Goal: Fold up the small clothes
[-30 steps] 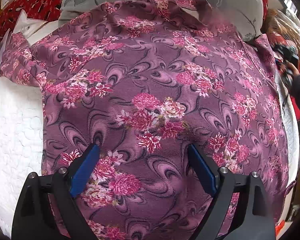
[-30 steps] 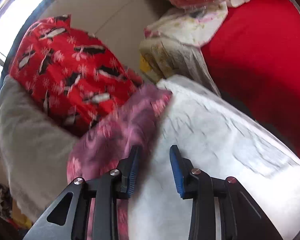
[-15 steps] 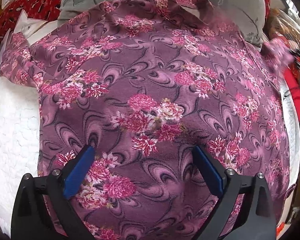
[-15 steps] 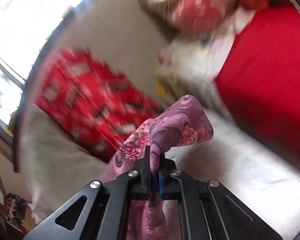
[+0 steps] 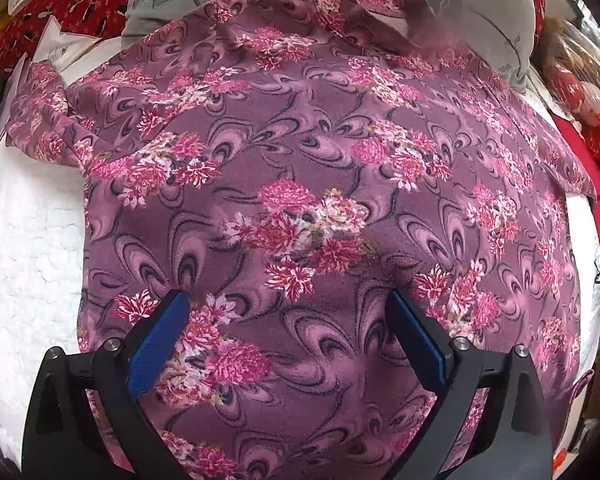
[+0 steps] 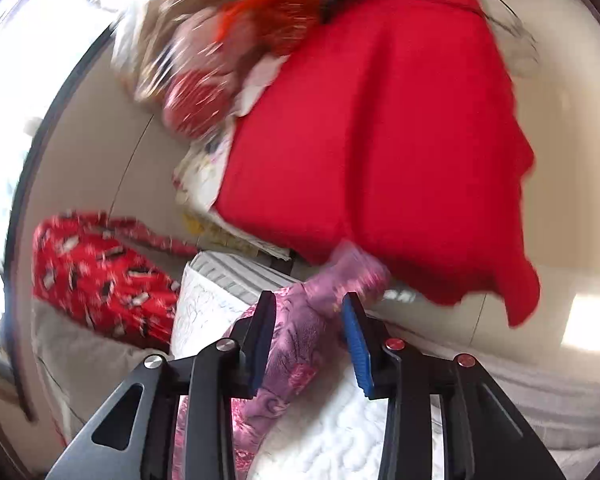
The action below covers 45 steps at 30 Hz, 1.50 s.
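**Both tools open over the floral garment**

The left tool (image 5: 286, 312) is spread wide, blue pads holding nothing, just above the mauve garment with pink flower print (image 5: 300, 184). That garment lies flat on a white quilted bed cover (image 5: 24, 248). The right tool (image 6: 310, 314) stands part open, a fold of the garment (image 6: 300, 344) loose between its pads, a red cloth (image 6: 380, 140) beyond.

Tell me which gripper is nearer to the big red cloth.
Right. The right gripper points toward the red cloth, which hangs just beyond its fingertips, with purple garment fabric between its open jaws. The left gripper hovers open over the garment's middle.
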Available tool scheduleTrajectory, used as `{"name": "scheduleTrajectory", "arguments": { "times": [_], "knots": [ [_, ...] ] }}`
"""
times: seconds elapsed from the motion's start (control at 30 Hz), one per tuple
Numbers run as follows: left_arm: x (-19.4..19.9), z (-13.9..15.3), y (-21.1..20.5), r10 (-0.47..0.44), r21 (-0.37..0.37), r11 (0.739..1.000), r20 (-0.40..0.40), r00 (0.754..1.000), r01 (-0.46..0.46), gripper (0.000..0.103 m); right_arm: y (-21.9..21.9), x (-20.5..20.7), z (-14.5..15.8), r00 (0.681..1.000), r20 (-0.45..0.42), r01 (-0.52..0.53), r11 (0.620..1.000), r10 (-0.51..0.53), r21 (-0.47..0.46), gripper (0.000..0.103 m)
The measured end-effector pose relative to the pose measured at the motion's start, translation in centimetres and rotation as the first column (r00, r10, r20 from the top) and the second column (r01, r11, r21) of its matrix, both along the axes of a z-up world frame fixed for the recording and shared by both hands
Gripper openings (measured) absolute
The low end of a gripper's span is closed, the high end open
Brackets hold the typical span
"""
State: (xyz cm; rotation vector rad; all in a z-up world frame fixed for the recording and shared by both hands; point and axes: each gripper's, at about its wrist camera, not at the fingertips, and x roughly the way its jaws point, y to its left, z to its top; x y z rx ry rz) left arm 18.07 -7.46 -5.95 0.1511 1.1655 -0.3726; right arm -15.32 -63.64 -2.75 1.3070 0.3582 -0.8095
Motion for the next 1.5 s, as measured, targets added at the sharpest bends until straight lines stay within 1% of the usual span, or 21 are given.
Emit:
{"name": "scheduleTrajectory", "arguments": {
  "times": [0.07,0.1,0.2,0.23,0.3,0.33,0.37,0.4,0.43,0.5,0.57,0.63,0.77,0.8,0.9,1.0,1.13,1.23,1.3,1.4,1.5],
  "knots": [
    [0.0,0.0,0.1,0.003,-0.001,1.000,-0.002,1.000,-0.003,0.100,0.0,-0.2,-1.9,0.998,0.054,0.022,0.997,-0.026,0.070,0.050],
    [0.0,-0.1,0.0,0.006,0.001,1.000,0.000,1.000,-0.006,0.100,-0.1,0.0,-2.7,0.997,0.065,0.023,0.995,-0.029,0.099,0.051],
    [0.0,-0.1,-0.1,0.008,0.008,1.000,0.007,1.000,-0.008,0.100,-0.1,1.5,-4.1,1.000,0.011,0.024,0.987,-0.026,0.156,0.051],
    [0.1,-0.1,-0.1,0.008,0.009,1.000,0.006,1.000,-0.008,0.100,-0.1,1.6,-4.5,0.999,0.026,0.028,0.985,-0.033,0.172,0.051],
    [0.1,0.0,-0.2,0.012,0.008,1.000,-0.003,1.000,-0.012,0.100,-0.1,2.2,-5.7,0.993,0.098,0.039,0.977,-0.060,0.208,0.051],
    [0.2,0.1,-0.2,0.017,0.005,1.000,-0.007,1.000,-0.017,0.100,-0.2,2.4,-5.6,0.990,0.122,0.048,0.982,-0.071,0.180,0.051],
    [0.4,0.3,-0.2,0.022,0.000,1.000,-0.007,1.000,-0.022,0.100,-0.4,2.7,-5.4,0.982,0.179,0.031,0.988,-0.059,0.154,0.039],
    [0.6,0.8,-0.2,0.024,-0.010,1.000,0.006,1.000,-0.024,0.099,-0.6,2.8,-5.0,0.975,0.214,0.021,0.991,-0.050,0.134,0.012],
    [0.8,1.3,-0.2,0.027,-0.016,1.000,0.025,0.999,-0.026,0.099,-0.7,3.0,-4.1,0.973,0.230,0.014,0.996,-0.034,0.087,0.009],
    [1.5,2.6,-0.1,0.039,-0.030,0.999,0.082,0.996,-0.037,0.099,-0.5,3.7,-1.5,0.979,0.202,-0.022,0.999,0.028,-0.032,0.009],
    [2.6,3.1,-0.1,0.059,-0.045,0.997,0.091,0.994,-0.056,0.099,-0.1,4.6,0.9,0.979,0.187,-0.062,0.992,0.082,-0.114,0.009],
    [3.7,2.8,0.2,0.081,-0.058,0.995,0.077,0.994,-0.076,0.099,0.9,5.5,3.4,0.972,0.176,-0.119,0.975,0.153,-0.188,0.009],
    [5.1,0.7,0.7,0.105,-0.060,0.993,0.000,0.994,-0.105,0.099,3.3,8.1,6.5,0.945,0.167,-0.233,0.939,0.280,-0.254,0.009],
    [5.1,0.3,0.7,0.106,-0.057,0.993,-0.009,0.994,-0.107,0.099,4.2,8.8,6.9,0.935,0.168,-0.263,0.929,0.312,-0.259,0.009],
    [4.7,0.3,0.8,0.087,-0.049,0.995,0.023,0.996,-0.086,0.099,7.6,11.5,8.1,0.899,0.157,-0.357,0.892,0.408,-0.277,0.009],
    [4.4,0.3,1.0,0.063,-0.061,0.996,0.019,0.998,-0.062,0.099,12.0,14.9,9.1,0.853,0.122,-0.456,0.838,0.507,-0.299,0.009],
    [4.1,0.3,2.0,0.048,-0.088,0.995,0.006,0.999,-0.047,0.099,17.2,18.5,9.6,0.794,0.095,-0.551,0.776,0.601,-0.306,0.009],
    [3.8,0.4,3.9,0.042,-0.124,0.991,-0.004,0.999,-0.042,0.099,21.5,21.2,9.5,0.740,0.081,-0.620,0.724,0.667,-0.301,0.009],
    [3.0,1.1,4.0,0.038,-0.141,0.989,-0.011,0.999,-0.039,0.099,24.8,23.2,9.2,0.696,0.071,-0.669,0.682,0.714,-0.296,0.009],
    [2.9,1.8,5.3,0.033,-0.163,0.986,-0.011,0.999,-0.035,0.099,28.7,25.1,8.8,0.644,0.061,-0.720,0.631,0.763,-0.288,0.009],
    [2.8,3.0,7.4,0.031,-0.200,0.979,0.003,1.000,-0.029,0.099,33.4,27.3,8.4,0.572,0.045,-0.778,0.560,0.819,-0.284,0.009]
  ]
}}
